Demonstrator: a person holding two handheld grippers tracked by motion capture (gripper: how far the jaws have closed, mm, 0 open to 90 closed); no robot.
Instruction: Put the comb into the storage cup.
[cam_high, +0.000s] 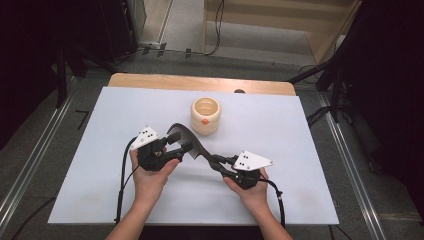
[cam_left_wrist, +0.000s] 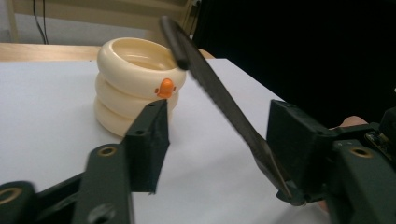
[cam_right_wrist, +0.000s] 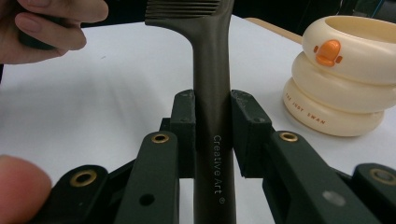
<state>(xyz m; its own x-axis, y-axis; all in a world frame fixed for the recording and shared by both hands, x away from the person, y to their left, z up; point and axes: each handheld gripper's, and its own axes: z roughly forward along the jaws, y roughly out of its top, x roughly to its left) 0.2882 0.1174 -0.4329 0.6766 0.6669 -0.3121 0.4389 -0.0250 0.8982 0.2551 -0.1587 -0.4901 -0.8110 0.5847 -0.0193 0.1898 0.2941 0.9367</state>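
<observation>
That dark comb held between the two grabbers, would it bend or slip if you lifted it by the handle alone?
The comb looks like rigid plastic: it spans the air without sagging. It is thin, so probably light. The right gripper is shut on its smooth handle, so a twist might let it slide. The left gripper stands open around the teeth.

right gripper (cam_right_wrist: 212, 126) clamping comb (cam_right_wrist: 212, 93), cream holder (cam_right_wrist: 348, 74) beside

Light: bright, even overhead | shadows: soft | surroundings: dark | focus: near fingers (cam_left_wrist: 144, 140) perhaps slightly blurred
</observation>
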